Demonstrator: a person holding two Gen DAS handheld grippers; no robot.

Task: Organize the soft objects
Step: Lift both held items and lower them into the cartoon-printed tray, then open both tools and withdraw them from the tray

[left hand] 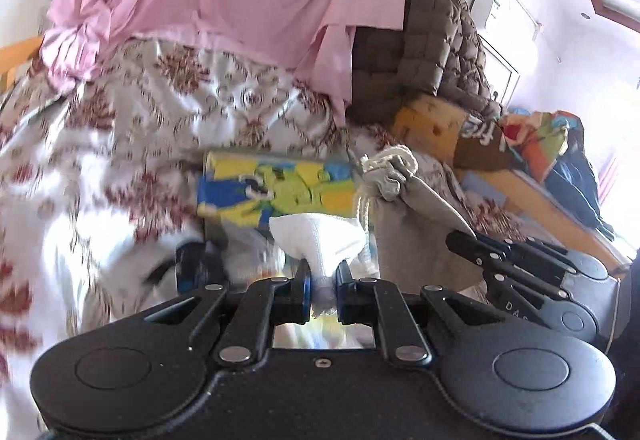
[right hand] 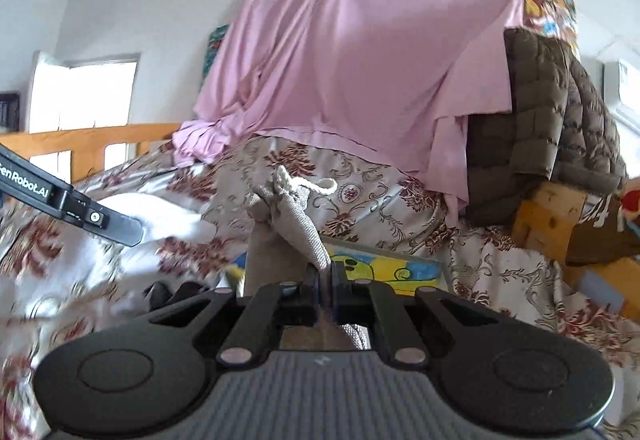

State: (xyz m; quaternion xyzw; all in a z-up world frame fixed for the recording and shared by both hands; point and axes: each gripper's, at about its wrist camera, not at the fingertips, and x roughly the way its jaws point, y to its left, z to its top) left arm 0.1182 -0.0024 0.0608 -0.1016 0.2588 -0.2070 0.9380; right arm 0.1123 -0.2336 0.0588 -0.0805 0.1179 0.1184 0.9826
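Note:
My left gripper [left hand: 322, 282] is shut on a bunched white cloth [left hand: 320, 236], which fans out above its jaws. My right gripper [right hand: 326, 276] is shut on the edge of a grey drawstring bag [right hand: 290, 211]; the bag's gathered mouth and white cord stand up above the jaws. In the left wrist view the same grey bag [left hand: 404, 199] hangs just right of the white cloth, with the right gripper [left hand: 460, 238] pinching its lower corner. In the right wrist view the white cloth [right hand: 168, 217] shows at the left by a finger of the left gripper [right hand: 120, 228].
A flowered bedspread [left hand: 132, 111] covers the bed below. A yellow, blue and green picture book [left hand: 276, 187] lies on it. A pink sheet [right hand: 360, 67] hangs behind, a brown quilted jacket [right hand: 552, 107] at right, and a wooden bed rail [right hand: 92, 139] at left.

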